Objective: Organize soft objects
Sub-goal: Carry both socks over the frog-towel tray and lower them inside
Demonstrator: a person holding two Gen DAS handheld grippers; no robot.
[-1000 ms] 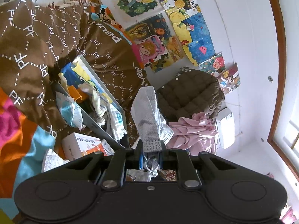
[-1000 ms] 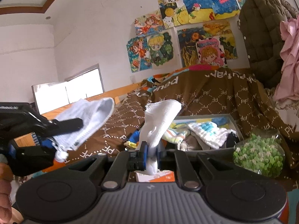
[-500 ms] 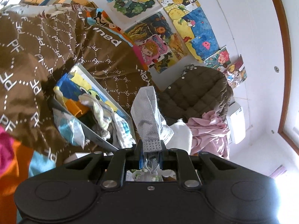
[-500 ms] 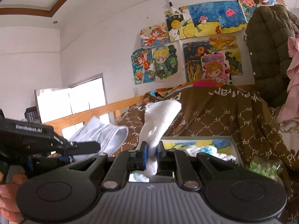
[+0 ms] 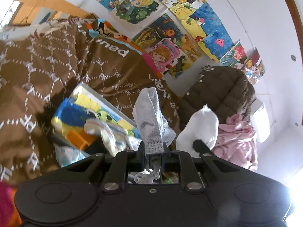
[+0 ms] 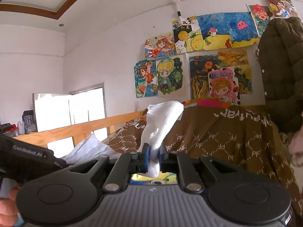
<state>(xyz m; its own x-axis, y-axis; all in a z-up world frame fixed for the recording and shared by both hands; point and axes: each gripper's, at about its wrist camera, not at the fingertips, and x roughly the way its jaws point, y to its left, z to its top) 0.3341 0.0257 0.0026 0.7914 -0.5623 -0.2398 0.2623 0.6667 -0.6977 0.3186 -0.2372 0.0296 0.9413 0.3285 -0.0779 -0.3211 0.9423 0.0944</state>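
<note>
Left gripper (image 5: 153, 147) pinching grey sock (image 5: 150, 113), held upright. Right gripper (image 6: 153, 156) pinching white sock (image 6: 162, 119), also upright, just right of the grey one. Beyond, tray (image 5: 106, 100) of clothes on brown blanket (image 5: 37, 71); farther back, jacket (image 5: 217, 92) and drawings (image 6: 208, 56) on wall.

Clamped between the left fingers is a pale grey sock (image 5: 151, 121) with a fine dotted mesh weave; just right of them, a plain white sock (image 5: 198, 128). Beyond the fingertips lies a brown blanket (image 5: 56, 71) with white dotted diamonds and letters, beside an olive-brown quilted jacket (image 5: 217, 92) and pink cloth (image 5: 236, 141).
</note>
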